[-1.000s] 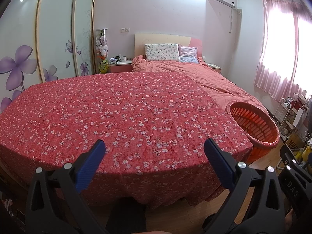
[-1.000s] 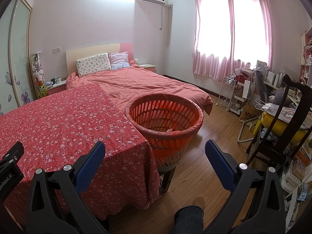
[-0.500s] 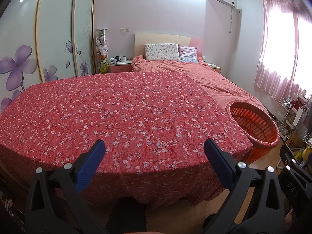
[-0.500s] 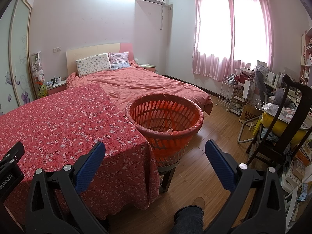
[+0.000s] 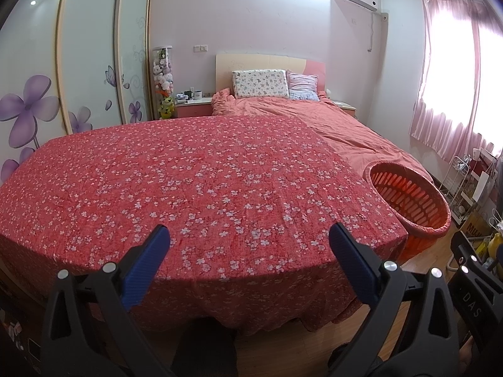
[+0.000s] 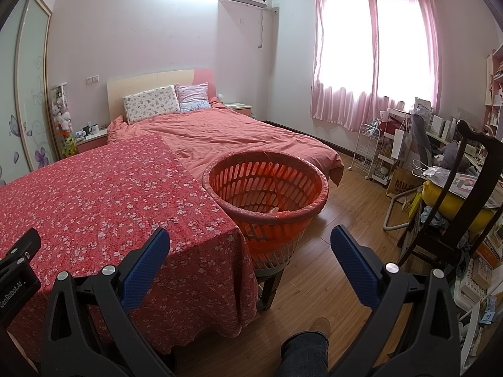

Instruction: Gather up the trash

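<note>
Nothing much has moved since the earlier frames; both views are held as before. Left gripper (image 5: 248,245) is spread wide and empty over the red floral tablecloth (image 5: 188,182). Right gripper (image 6: 250,245) is spread wide too, nothing gripped. The round orange slatted plastic basket (image 6: 267,194) with its red liner is seen at 12 o'clock from the right gripper, just beside the cloth's edge, raised on a dark stool (image 6: 270,286). Something pale lies inside, too small to tell.

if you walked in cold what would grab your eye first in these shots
The red flower-print cloth spread over the big surface fills the left wrist view. At its right corner stands the orange slotted basket, raised on a stool. Both the left gripper and the right gripper are open and hold nothing.
</note>
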{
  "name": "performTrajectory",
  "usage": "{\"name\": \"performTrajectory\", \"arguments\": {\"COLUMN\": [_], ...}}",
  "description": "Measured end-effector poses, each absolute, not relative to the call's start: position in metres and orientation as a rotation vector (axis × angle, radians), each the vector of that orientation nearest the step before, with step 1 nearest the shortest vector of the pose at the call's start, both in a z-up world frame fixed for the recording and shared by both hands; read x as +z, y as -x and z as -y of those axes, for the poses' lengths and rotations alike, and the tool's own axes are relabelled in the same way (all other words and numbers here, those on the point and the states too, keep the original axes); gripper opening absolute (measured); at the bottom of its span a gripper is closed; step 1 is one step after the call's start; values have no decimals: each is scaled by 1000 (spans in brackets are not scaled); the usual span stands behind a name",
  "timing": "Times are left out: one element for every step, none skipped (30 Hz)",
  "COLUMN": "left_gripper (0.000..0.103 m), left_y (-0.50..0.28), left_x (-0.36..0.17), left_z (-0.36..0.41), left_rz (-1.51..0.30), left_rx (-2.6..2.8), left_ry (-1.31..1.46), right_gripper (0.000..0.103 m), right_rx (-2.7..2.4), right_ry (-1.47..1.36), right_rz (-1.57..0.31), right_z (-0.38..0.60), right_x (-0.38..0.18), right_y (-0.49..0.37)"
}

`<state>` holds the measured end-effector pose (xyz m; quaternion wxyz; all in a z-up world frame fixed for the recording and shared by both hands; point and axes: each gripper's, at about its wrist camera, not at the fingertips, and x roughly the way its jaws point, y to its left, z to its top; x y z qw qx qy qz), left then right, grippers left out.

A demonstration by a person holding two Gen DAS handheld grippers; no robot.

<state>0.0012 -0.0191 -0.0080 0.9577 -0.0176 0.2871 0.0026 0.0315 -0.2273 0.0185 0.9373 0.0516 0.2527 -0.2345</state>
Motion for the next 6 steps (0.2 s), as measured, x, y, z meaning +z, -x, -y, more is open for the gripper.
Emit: {"name": "performTrajectory", "arguments": {"left_gripper": [99, 99, 99, 99, 99, 99], "left_y": [-1, -2, -2, -2, -2, -2], "left_x": [-8, -8, -8, -9, -8, -9], "left_z": [19, 19, 19, 19, 19, 19], "left_rz": [-583, -584, -583, -584, -584, -584], "left_rx": [5, 4, 4, 3, 4, 3], "left_ry": [35, 35, 35, 35, 34, 34], "right_gripper": [101, 101, 101, 101, 101, 101], "right_rx": [-479, -479, -479, -479, -479, -479], "right_ry": [-106, -106, -106, -106, -106, -106], "right_rz": [-516, -516, -516, -516, -516, -516], "right_z": [227, 227, 227, 227, 227, 227], "right_x": [18, 18, 18, 18, 18, 18], "right_y": [-32, -31, -31, -31, -31, -31]}}
